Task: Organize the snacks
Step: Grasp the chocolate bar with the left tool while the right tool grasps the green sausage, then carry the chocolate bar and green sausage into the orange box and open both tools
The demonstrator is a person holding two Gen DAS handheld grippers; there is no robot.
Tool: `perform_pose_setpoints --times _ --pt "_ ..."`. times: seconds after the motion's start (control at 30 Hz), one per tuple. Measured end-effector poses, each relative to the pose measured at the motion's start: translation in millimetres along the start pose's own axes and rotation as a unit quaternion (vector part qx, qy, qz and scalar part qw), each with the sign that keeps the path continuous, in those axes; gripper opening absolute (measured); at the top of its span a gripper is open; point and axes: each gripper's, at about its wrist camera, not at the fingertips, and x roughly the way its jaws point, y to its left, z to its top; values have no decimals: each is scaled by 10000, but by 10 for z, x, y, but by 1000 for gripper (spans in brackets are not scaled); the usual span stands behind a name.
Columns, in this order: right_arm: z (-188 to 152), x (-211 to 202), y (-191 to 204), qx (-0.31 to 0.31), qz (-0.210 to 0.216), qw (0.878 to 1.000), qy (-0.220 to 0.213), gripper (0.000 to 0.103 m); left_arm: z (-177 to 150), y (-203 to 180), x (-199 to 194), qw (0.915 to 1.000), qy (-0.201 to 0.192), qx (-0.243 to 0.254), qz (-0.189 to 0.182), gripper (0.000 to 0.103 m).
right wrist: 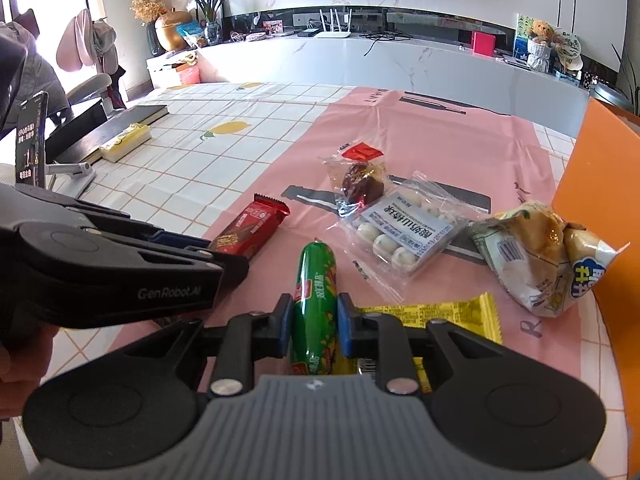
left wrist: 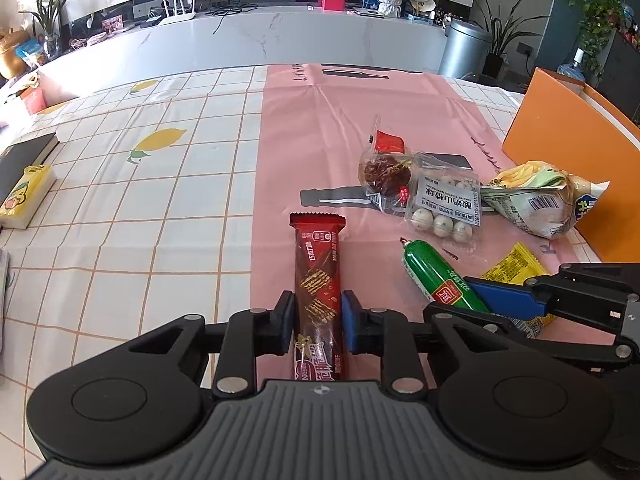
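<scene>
The table (left wrist: 152, 184) wore a white checked cloth printed with lemons, and a pink mat (left wrist: 320, 128) covered its right half. An orange box (left wrist: 560, 152) stood at three o'clock on the mat's edge. At nine o'clock lay a black book (left wrist: 24, 156) with a yellow tissue pack (left wrist: 26, 196) touching its near side.

On the mat, toward two o'clock, a crumpled pale snack bag (left wrist: 536, 200) rested just beside the orange box. Next to it, toward the centre, sat a clear pack of white candy balls (left wrist: 444, 204), overlapping a clear-wrapped dark red date snack (left wrist: 384, 172) at its far side.

The left gripper (left wrist: 316, 320) was clamped on the near half of a red chocolate wafer bar (left wrist: 318, 272), which pointed to twelve o'clock from its jaws. The right gripper (right wrist: 310, 320) had its jaws closed against a green sausage (right wrist: 316, 284), likewise pointing to twelve o'clock. A flat yellow packet (right wrist: 432, 312) lay under and just right of that gripper, at four o'clock from the sausage.
</scene>
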Motion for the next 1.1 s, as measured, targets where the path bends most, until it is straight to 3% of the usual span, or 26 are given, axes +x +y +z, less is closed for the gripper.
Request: perform_pose_setpoints --times 0.4,0.73,1.1 --pt "-6 -507 -137 714 237 9971 -73 20 -21 -188 -391 9998 -111 -131 -110 27" --pt "-171 -1082 -374 1042 -149 9942 -224 20 1 -638 -766 9991 -236 41 -358 27" --pt "-158 -1690 -859 1345 -500 9889 -395 20 255 -1259 -1127 9946 -549 324 -821 27"
